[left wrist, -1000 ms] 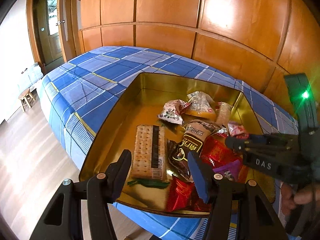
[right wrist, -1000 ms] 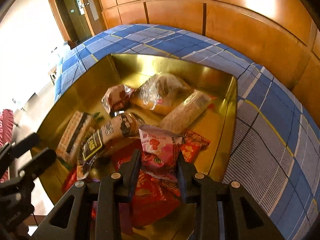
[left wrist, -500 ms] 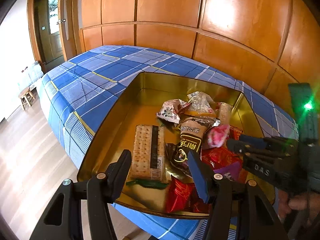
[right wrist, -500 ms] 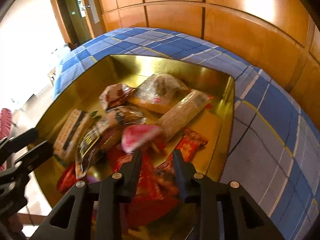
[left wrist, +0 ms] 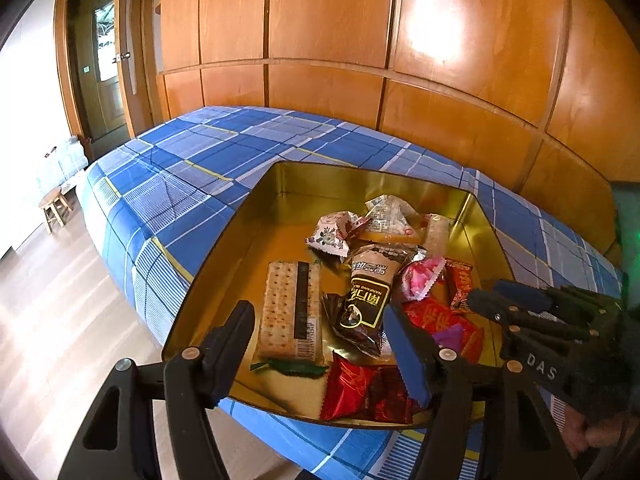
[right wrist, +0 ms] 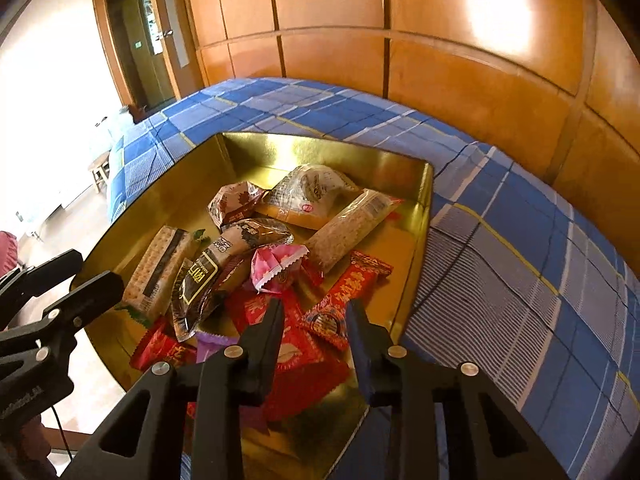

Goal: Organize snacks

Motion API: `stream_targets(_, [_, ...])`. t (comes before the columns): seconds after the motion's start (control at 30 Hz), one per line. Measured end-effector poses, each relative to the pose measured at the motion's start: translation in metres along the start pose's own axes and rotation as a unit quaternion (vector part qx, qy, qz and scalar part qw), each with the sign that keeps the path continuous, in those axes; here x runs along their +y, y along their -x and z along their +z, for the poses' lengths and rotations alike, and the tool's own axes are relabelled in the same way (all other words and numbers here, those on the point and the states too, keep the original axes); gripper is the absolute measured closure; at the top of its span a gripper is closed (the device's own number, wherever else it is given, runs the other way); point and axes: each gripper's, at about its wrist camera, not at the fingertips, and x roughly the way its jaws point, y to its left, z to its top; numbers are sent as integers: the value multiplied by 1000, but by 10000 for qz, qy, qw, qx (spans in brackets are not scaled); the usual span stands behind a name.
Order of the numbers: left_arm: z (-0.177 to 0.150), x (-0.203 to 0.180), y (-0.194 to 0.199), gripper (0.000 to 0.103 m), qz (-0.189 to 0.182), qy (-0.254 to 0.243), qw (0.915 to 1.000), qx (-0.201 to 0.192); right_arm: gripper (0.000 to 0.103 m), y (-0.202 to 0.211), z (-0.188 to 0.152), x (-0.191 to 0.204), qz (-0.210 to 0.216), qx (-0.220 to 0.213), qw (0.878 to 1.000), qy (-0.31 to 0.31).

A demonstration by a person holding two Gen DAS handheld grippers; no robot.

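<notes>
A gold tin tray [left wrist: 228, 240] [right wrist: 418, 236] sits on a blue plaid cover and holds several snack packets. A cracker pack [left wrist: 292, 312] [right wrist: 160, 268] lies at its left, beside a brown-and-black packet [left wrist: 366, 296] [right wrist: 208, 272]. A pink packet [left wrist: 420, 280] [right wrist: 276, 268] rests loose on the pile. My left gripper [left wrist: 318, 312] [right wrist: 96, 270] hovers over the tray's near edge above the cracker pack, its jaws opening with nothing between them. My right gripper [right wrist: 314, 306] [left wrist: 486, 294] is open above red packets [right wrist: 352, 284], just short of the pink packet, gripping nothing.
The blue plaid cover [left wrist: 168, 184] [right wrist: 520, 272] drops off at the left to a wooden floor [left wrist: 52, 300]. A small stool [left wrist: 54, 206] stands there. Wooden wall panels [left wrist: 340, 40] rise behind, with a doorway [left wrist: 96, 80] at the far left.
My right gripper held the pink packet a second ago; it let go, the packet dropped onto the pile, and the gripper drew back. The left jaws have spread wider.
</notes>
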Motion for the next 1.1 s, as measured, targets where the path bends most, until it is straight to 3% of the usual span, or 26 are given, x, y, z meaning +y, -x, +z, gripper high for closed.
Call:
stream_targets(0.27, [-4, -8, 13, 29, 0, -99, 9999, -138, 69, 33, -20, -5, -272, -387, 9979, -433])
stream_targets(0.47, [-14, -18, 26, 20, 42, -169, 9994, -293, 66, 54, -34, -8, -598, -649, 9937, -688])
stream_targets(0.73, [-19, -29, 38, 13, -40, -281, 9987, -427, 66, 61, -47, -12, -710, -648, 9919, -827])
stream_targets(1.1, [-19, -32, 40, 11, -39, -300, 9986, -430, 66, 62, -49, -8, -702, -635, 9926, -760])
